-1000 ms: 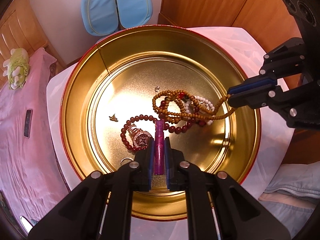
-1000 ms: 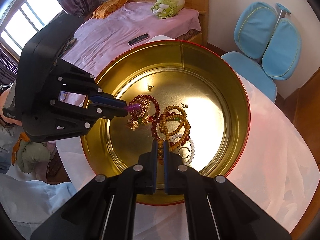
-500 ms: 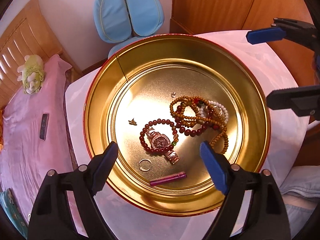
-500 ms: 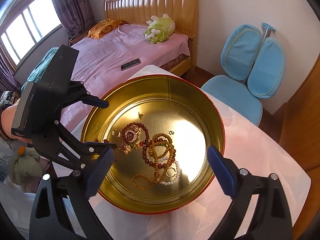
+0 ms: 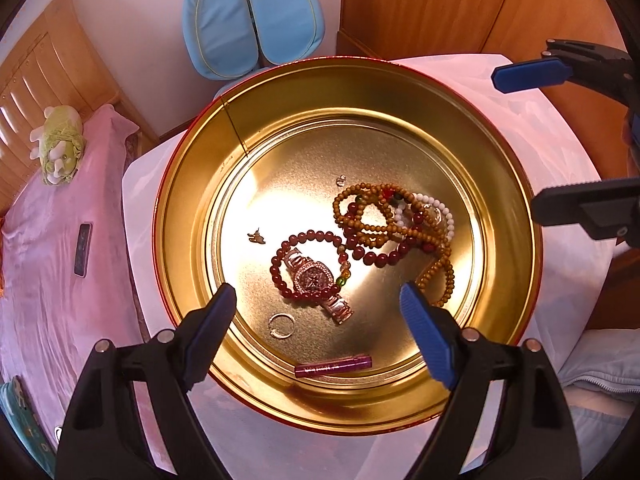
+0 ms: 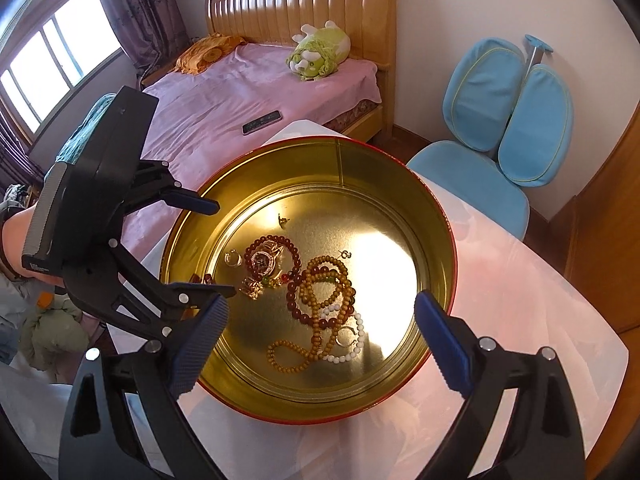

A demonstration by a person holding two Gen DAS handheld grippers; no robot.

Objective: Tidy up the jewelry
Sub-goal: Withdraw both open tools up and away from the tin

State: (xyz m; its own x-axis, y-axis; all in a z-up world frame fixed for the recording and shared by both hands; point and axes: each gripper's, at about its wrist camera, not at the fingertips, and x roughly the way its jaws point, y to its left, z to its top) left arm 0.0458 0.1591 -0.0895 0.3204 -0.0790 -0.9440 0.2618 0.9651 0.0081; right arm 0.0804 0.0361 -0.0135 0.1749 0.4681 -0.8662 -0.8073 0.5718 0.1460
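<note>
A round gold tin (image 5: pixel 184 216) with a red outer rim stands on a white-clothed table. Inside lie a jewelled watch (image 5: pixel 310 278) ringed by a dark red bead bracelet (image 5: pixel 308 236), a tangle of tan wooden beads (image 5: pixel 376 220), white beads (image 5: pixel 440 216), a ring (image 5: pixel 281 325), a small charm (image 5: pixel 256 237) and a purple tube (image 5: pixel 334 366) by the near wall. My left gripper (image 5: pixel 316 296) hangs open above the tin's near side, holding nothing. My right gripper (image 6: pixel 322 304) is also open and empty above the tin (image 6: pixel 384 184), over the tan beads (image 6: pixel 324 284). Each gripper shows in the other's view, the right (image 5: pixel 520 140) and the left (image 6: pixel 224 248).
The white cloth (image 5: pixel 560 152) ends close around the tin. A blue chair (image 5: pixel 252 16) stands beyond the table. A pink bed (image 5: pixel 48 280) with a phone (image 5: pixel 83 244) and a green plush toy (image 5: pixel 60 148) lies to the left. Wooden cabinets (image 5: pixel 420 4) stand behind.
Both grippers went from shut to wide open and drew back from the tin. The left let go of the purple tube, the right let go of the tan beads; both now lie in the tin.
</note>
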